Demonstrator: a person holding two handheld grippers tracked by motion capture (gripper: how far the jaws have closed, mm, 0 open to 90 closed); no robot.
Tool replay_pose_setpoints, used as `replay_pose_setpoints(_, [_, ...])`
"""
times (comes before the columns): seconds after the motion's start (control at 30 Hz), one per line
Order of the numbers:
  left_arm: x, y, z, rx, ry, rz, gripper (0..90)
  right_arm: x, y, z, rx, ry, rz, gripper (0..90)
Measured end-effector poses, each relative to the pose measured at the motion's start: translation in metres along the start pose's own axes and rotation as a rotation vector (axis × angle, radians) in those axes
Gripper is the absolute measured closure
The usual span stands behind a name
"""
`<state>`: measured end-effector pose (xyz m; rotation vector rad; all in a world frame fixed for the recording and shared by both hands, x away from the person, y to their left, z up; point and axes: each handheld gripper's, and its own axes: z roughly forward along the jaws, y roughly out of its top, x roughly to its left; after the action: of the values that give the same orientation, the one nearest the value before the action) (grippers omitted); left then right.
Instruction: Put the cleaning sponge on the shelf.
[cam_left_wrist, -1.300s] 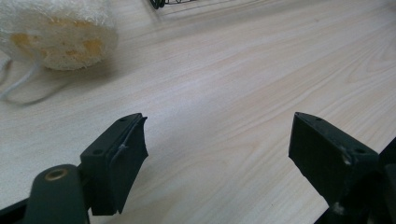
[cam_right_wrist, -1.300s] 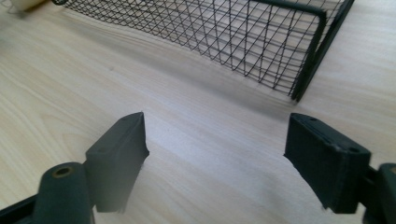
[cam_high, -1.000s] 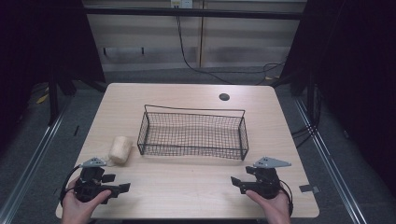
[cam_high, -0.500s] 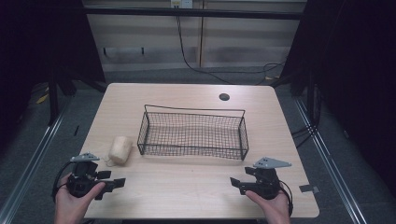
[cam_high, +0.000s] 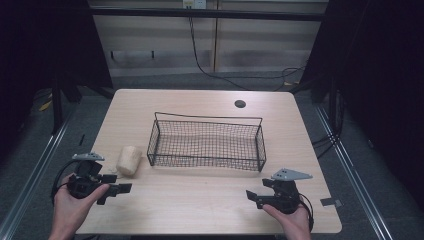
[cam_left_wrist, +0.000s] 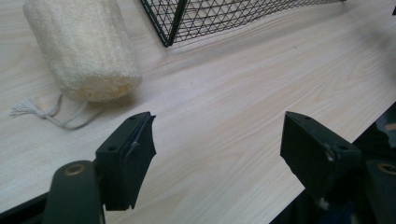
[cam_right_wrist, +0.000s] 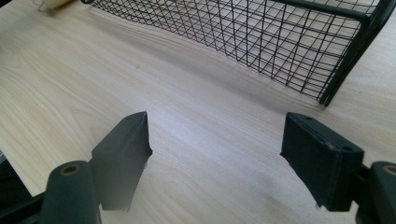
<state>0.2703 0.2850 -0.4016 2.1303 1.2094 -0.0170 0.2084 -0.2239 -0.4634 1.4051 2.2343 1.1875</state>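
Across the high view: one pale loofah roll (cam_high: 129, 159) is lying on the wooden table (cam_high: 200, 200), just beside the left end of one empty wire basket (cam_high: 205, 145) and apart from it.
Left gripper, high view: the left gripper (cam_high: 120, 189) is hovering near the table's front left edge, held in one hand (cam_high: 75, 205), its tips pointing rightward just in front of the roll.
Right gripper, high view: the right gripper (cam_high: 251, 195) is waiting near the front right, held in the other hand (cam_high: 290, 220), well apart from the roll.
Left gripper view: the jaws are standing wide apart and released, gripping nothing; the loofah roll (cam_left_wrist: 81, 49) is lying ahead and to their left, its looped string (cam_left_wrist: 42, 114) trailing toward the camera, with a basket corner (cam_left_wrist: 170, 28) beyond.
Right gripper view: the jaws are likewise spread wide and holding nothing; the basket wall (cam_right_wrist: 280, 42) is rising ahead over bare tabletop.
Step in hand: judging by the poses, the left gripper is lining up on the roll, with no contact yet.
Next move: it is probably calling for turning left toward the roll, straddling its body rather than the string, closing gently on the soft fibre, then lifting over the basket rim.
Count: one roll, one basket, two grippers, two hands.
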Motion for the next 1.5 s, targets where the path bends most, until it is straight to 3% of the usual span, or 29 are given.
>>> replay_pose_setpoints(0.2, [0.008,0.014,0.0,0.013,0.012,-0.011,27.6,0.0,0.0,0.0,-0.004,0.002,0.004,23.4])
replay_pose_setpoints(0.23, [0.009,0.018,-0.002,0.032,0.032,-0.01,28.2,0.0,0.0,0.0,-0.005,0.007,0.006,23.3])
replay_pose_setpoints(0.43, [0.011,0.027,-0.005,0.064,0.027,-0.009,28.1,0.0,0.0,0.0,-0.006,0.008,0.006,22.8])
replay_pose_setpoints(0.6, [0.015,0.037,-0.008,0.092,0.05,-0.004,28.3,0.001,-0.001,0.0,0.001,0.014,0.01,22.8])
replay_pose_setpoints(0.73, [0.021,0.047,-0.006,0.146,0.078,-0.004,27.5,0.001,0.0,0.001,0.004,0.016,0.006,22.8])
replay_pose_setpoints(1.03, [0.03,0.056,-0.005,0.21,0.096,-0.012,21.9,0.002,-0.001,0.001,0.009,0.016,0.003,22.6])
replay_pose_setpoints(1.1, [0.034,0.06,-0.004,0.21,0.123,-0.047,20.6,0.002,-0.001,0.002,0.011,0.017,0.001,22.6])
replay_pose_setpoints(1.27, [0.041,0.066,-0.002,0.228,0.121,-0.053,19.9,0.002,-0.001,0.002,0.016,0.014,-0.001,22.6])
replay_pose_setpoints(1.4, [0.042,0.073,0.003,0.259,0.138,-0.047,21.3,0.001,-0.001,0.003,0.017,0.013,-0.002,22.6])
replay_pose_setpoints(1.47, [0.04,0.078,0.007,0.279,0.185,-0.033,23.0,0.002,-0.001,0.003,0.022,0.015,-0.001,22.6])
replay_pose_setpoints(1.5, [0.04,0.078,0.007,0.279,0.185,-0.033,23.0,0.002,-0.001,0.003,0.022,0.015,-0.001,22.6])
